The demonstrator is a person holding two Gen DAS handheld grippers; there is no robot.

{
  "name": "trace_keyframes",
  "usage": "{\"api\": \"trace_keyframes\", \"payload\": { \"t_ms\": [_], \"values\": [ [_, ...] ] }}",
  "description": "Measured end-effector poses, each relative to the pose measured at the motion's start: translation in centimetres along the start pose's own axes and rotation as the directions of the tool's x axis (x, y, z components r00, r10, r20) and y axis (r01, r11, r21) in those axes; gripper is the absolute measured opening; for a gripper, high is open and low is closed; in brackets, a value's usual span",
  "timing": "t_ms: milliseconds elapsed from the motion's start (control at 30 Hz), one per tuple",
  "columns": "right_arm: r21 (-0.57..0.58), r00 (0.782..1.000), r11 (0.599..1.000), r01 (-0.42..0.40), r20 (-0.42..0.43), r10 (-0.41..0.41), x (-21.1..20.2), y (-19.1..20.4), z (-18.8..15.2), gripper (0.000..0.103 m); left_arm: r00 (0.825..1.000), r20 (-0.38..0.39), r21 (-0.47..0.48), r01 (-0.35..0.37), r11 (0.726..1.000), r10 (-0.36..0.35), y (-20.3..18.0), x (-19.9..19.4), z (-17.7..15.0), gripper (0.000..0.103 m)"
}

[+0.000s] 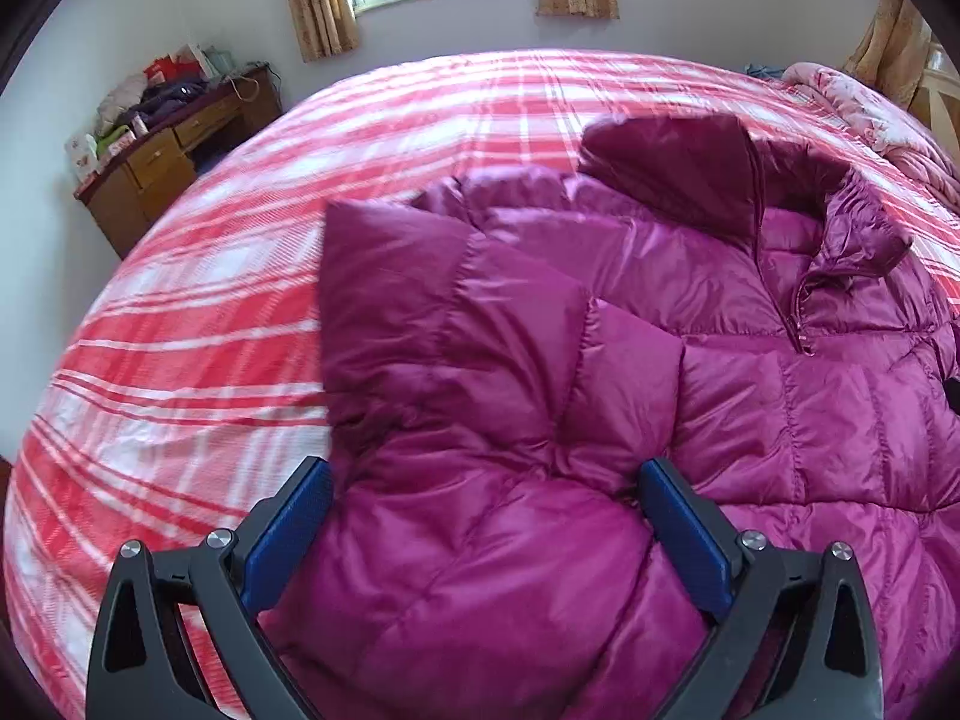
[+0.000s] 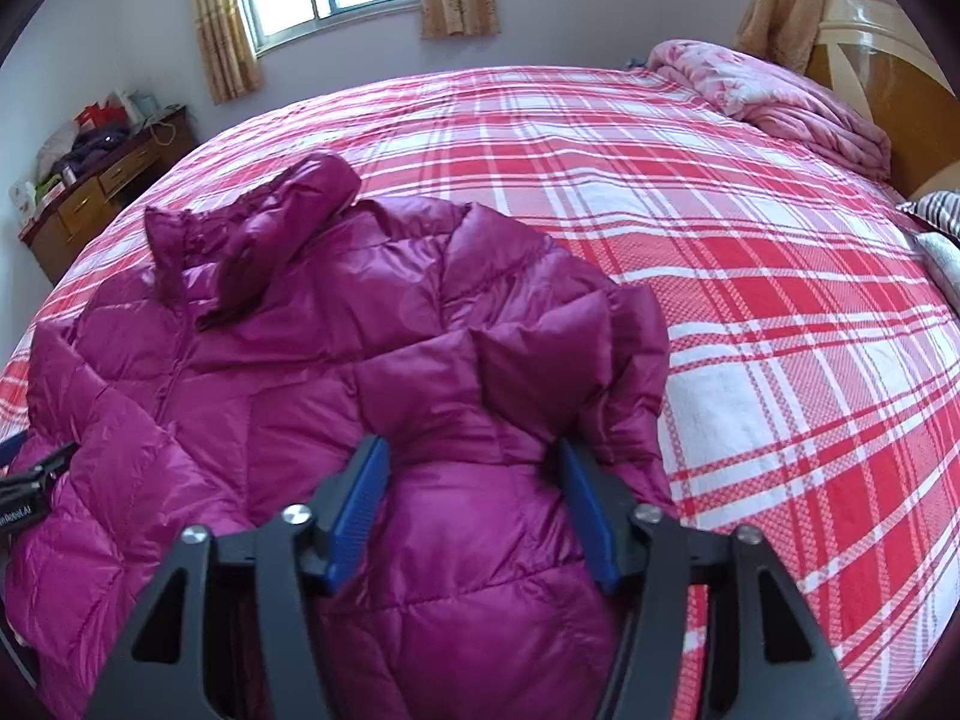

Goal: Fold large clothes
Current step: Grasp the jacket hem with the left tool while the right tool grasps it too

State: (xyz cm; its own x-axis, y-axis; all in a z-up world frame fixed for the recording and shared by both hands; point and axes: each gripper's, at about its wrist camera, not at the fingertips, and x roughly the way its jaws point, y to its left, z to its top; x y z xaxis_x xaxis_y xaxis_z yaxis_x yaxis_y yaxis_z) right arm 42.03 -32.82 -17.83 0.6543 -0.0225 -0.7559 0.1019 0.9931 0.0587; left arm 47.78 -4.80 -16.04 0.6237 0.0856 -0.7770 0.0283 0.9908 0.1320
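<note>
Bed's striped pillow appears only rightward.

The puffer jacket, centre-left in the right wrist view, is quilted, glossy synthetic cloth with a soft sheen. The bed sheet beneath it is matt woven cloth with a fine textured check. Each tool, the left tool and the right tool, has matt black plastic arms, ribbed blue pads and shiny metal screws. The desk at upper left is varnished wood.
</note>
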Motion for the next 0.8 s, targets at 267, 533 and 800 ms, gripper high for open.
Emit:
{"api": "trace_keyframes", "payload": {
  "t_ms": [267, 533, 800],
  "values": [
    [-0.024, 0.992, 0.996, -0.090, 0.084, 0.091, -3.0, 1.8, 5.1, 0.077, 0.986, 0.136, -0.016, 0.100, 0.995, -0.097, 1.8, -4.1, 7.1, 0.102],
    [-0.065, 0.993, 0.992, -0.111, 0.027, 0.113, 1.4, 4.5, 11.9, 0.079, 0.988, 0.085, -0.032, 0.129, 0.991, -0.126, -1.7, 1.3, 17.4, 0.102],
    [-0.066, 0.993, 0.991, -0.115, -0.029, 0.113, 6.0, 4.6, 15.2, 0.079, 0.989, -0.023, 0.071, 0.148, 0.986, -0.147, -6.1, 7.6, 19.2, 0.102]
  ]
}}
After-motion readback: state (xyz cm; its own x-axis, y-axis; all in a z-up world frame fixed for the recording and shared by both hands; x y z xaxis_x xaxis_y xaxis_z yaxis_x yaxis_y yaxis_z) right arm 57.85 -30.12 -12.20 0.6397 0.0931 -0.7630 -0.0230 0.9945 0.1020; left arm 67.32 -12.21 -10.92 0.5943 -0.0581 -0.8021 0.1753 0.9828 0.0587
